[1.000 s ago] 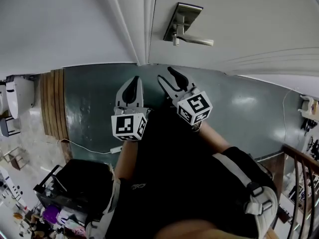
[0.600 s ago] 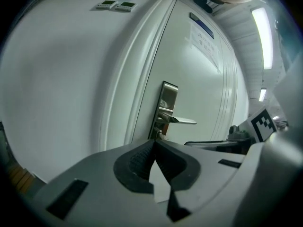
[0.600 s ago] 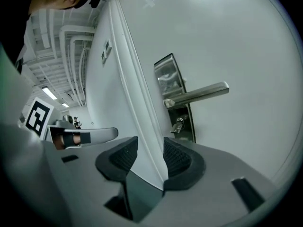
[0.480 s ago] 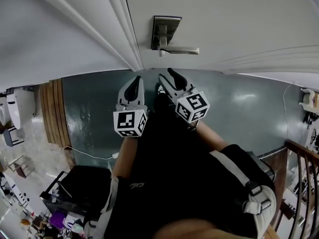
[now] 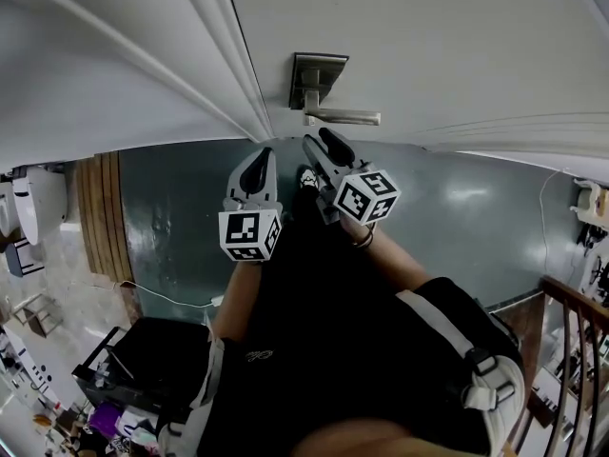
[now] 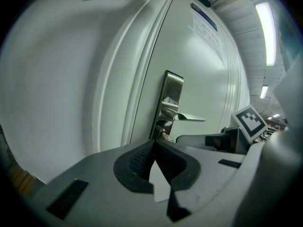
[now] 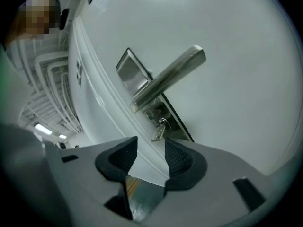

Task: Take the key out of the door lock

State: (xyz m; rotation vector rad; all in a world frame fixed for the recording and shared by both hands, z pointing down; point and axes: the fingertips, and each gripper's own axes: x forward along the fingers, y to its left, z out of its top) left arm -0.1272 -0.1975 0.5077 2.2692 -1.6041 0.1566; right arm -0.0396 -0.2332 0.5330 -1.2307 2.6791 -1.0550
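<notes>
While key (image 7: 159, 130) sits in lock (image 7: 170, 119), right gripper (image 7: 151, 139) gapes empty; left gripper (image 6: 155, 142) closed; door notice (image 6: 208, 30) unreadable.

A white wall (image 5: 86, 74) meets a glossy grey-green floor (image 5: 176, 217), with a wooden railing (image 5: 576, 301) at right.

— How's the light here?
— Cool and even. Ceiling strips (image 6: 267, 32) glow at the far right; the floor (image 5: 457, 193) carries pale glare.
— Distortion?
— My gripper views bulge, corners black, and the handle (image 7: 168, 79) looks slightly soft.
</notes>
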